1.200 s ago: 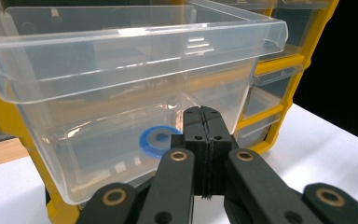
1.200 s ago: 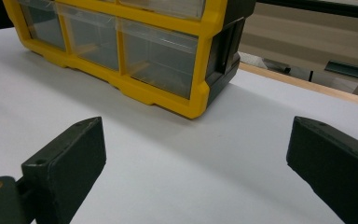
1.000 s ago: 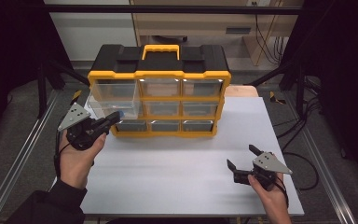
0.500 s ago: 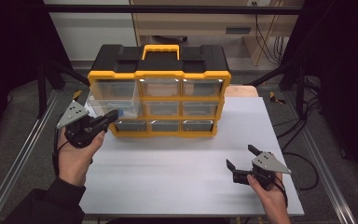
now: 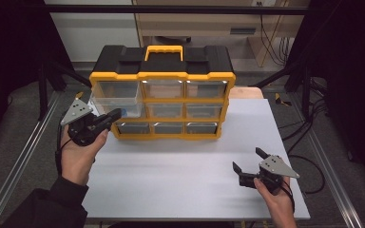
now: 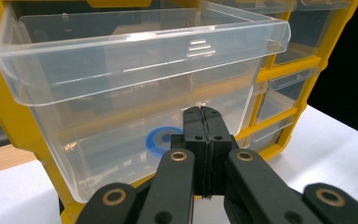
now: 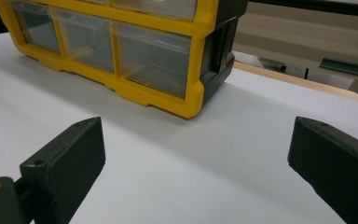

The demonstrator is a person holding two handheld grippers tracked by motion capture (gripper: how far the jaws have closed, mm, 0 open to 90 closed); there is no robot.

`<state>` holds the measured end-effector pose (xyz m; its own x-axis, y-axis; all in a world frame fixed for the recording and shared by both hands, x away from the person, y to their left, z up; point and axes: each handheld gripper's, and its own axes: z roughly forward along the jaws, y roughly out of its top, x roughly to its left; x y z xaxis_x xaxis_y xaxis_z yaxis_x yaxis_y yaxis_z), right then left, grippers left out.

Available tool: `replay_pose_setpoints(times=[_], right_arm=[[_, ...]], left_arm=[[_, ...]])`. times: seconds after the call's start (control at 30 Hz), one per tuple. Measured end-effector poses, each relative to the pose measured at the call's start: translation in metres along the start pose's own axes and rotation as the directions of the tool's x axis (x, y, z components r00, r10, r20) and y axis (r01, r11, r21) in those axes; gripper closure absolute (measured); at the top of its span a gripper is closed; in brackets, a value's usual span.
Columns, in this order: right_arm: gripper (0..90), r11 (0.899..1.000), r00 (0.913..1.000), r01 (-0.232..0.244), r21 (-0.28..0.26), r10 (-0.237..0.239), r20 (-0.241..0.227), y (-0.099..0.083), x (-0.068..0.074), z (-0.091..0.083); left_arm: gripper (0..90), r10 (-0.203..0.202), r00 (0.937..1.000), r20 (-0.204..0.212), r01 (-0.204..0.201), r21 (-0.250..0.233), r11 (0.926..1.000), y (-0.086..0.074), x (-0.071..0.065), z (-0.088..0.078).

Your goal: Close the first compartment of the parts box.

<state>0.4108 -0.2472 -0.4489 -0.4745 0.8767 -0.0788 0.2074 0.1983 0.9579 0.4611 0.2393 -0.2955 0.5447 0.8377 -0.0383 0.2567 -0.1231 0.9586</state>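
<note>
A yellow and black organizer (image 5: pixel 161 71) with clear drawers stands at the back of the white table (image 5: pixel 180 190). In its left column a clear drawer (image 5: pixel 116 102) below the top one sticks out. My left gripper (image 5: pixel 114 115) is shut, its tips against that drawer's front wall. In the left gripper view the shut gripper (image 6: pixel 201 113) touches the drawer (image 6: pixel 140 60), and a blue ring (image 6: pixel 162 140) shows through the plastic. My right gripper (image 5: pixel 248 160) rests open near the table's front right, holding nothing. In the right gripper view the gripper (image 7: pixel 196 154) faces the organizer's (image 7: pixel 135 51) lower right corner.
Metal frame rails (image 5: pixel 24 156) run along both sides of the table. Cables (image 5: pixel 309 166) trail off the right edge. A wooden surface (image 5: pixel 244 92) lies behind the organizer at the right. Bare white tabletop spans between the two grippers.
My left gripper has edged right and slightly up toward the protruding drawer. The right gripper has stayed almost where it was, still open.
</note>
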Motion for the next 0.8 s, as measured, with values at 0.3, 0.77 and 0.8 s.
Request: replay_pose_setpoints(times=[0.3,0.77,0.8], right_arm=[[3.1,0.999,0.9994,-0.034,0.004,0.034,0.003,-0.003,0.001,-0.003],[3.0,1.0,0.9999,-0.015,0.011,0.015,0.001,-0.004,0.006,-0.002],[3.0,1.0,0.9999,-0.017,0.012,0.017,0.001,-0.004,0.006,-0.002]], left_arm=[[89.5,0.004,0.9999,-0.016,-0.004,0.0,1.0,0.006,0.004,0.003],[89.5,0.01,0.9993,-0.035,-0.009,0.012,0.9999,0.011,0.004,0.011],[89.5,0.01,0.9993,-0.036,-0.01,0.013,0.9999,0.011,0.004,0.012]])
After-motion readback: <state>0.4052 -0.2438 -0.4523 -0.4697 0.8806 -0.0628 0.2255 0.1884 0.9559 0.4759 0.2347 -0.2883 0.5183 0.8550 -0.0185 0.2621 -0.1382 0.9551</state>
